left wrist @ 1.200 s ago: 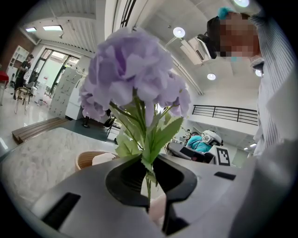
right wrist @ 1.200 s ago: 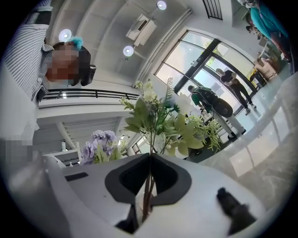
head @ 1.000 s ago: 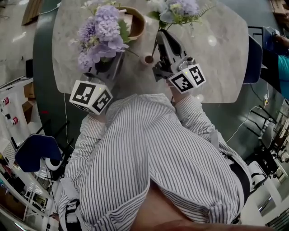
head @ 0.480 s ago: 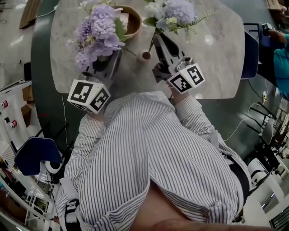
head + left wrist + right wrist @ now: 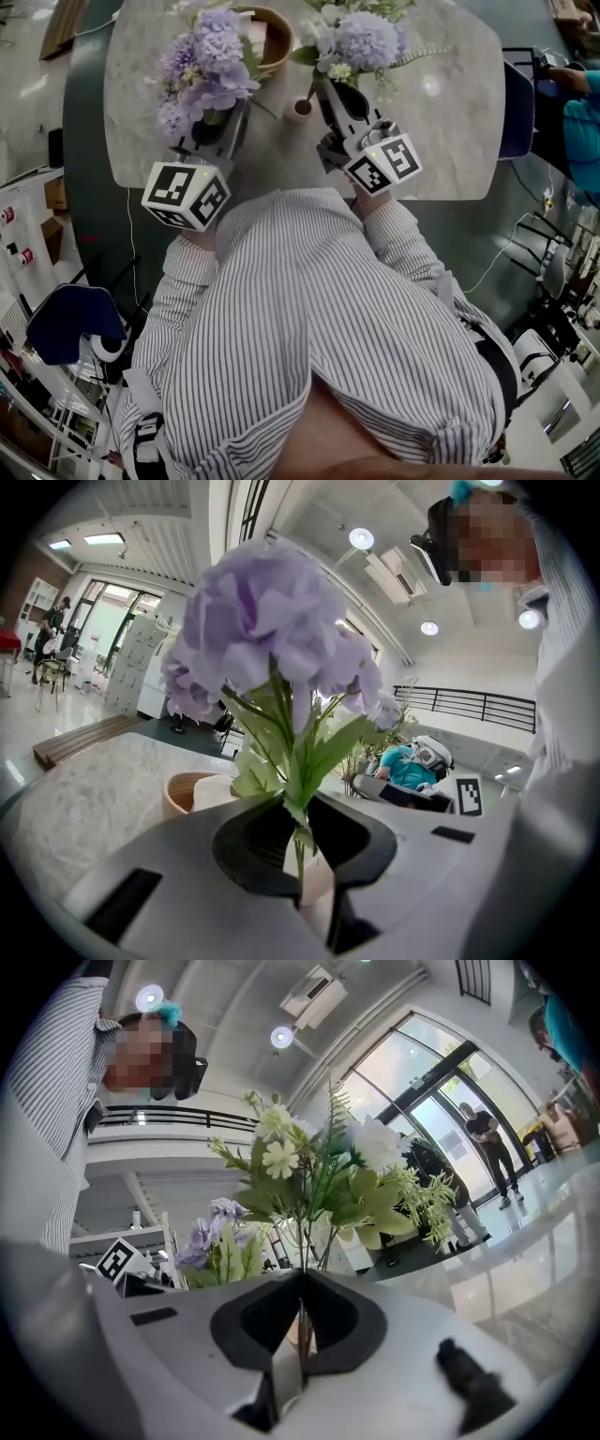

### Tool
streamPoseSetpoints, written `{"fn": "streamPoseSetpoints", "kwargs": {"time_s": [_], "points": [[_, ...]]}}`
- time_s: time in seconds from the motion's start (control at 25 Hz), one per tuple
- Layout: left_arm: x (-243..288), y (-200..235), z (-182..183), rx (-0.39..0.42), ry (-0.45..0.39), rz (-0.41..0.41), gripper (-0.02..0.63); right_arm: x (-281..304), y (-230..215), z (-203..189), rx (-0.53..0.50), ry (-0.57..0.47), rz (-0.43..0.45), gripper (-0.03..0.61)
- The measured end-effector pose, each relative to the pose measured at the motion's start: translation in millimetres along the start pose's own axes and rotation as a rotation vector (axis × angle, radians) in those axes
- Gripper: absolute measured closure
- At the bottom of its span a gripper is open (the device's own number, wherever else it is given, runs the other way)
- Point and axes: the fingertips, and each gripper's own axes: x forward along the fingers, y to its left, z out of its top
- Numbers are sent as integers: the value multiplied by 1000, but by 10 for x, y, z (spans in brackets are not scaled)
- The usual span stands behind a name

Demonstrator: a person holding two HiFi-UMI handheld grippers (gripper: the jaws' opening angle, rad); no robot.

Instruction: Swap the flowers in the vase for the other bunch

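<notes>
My left gripper (image 5: 214,134) is shut on the stems of a purple hydrangea bunch (image 5: 204,67), held upright over the marble table (image 5: 450,141); in the left gripper view the stems (image 5: 298,847) are pinched between the jaws under the blooms (image 5: 272,639). My right gripper (image 5: 330,94) is shut on the stems of a mixed bunch (image 5: 361,37) of white, lavender and green; the right gripper view shows it (image 5: 319,1176) rising from the jaws. A small vase (image 5: 302,107) with a dark mouth stands between the grippers, just left of the right one. Thin stem ends hang near its mouth.
A round wooden bowl (image 5: 274,39) sits on the table beyond the vase, also seen in the left gripper view (image 5: 187,789). A seated person in teal (image 5: 581,112) is at the right edge. Chairs and equipment stand around the table.
The right gripper has shifted its mixed bunch slightly, closer to the vase. The left gripper and purple bunch have stayed about where they were.
</notes>
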Motion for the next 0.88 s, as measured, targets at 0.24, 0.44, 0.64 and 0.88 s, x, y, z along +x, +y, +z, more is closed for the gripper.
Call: {"fn": "streamPoseSetpoints", "kwargs": {"time_s": [0.24, 0.44, 0.64, 0.88], "points": [[-47, -14, -56, -13, 17, 9, 565, -23, 68, -73, -14, 40, 8, 554], [-98, -53, -97, -14, 22, 1, 565, -53, 94, -181, -16, 74, -1, 554], [-148, -51, -140, -13, 20, 12, 565, -102, 90, -263, -6, 85, -22, 554], [-179, -78, -172, -15, 24, 12, 565, -152, 112, -377, 0, 121, -27, 554]]}}
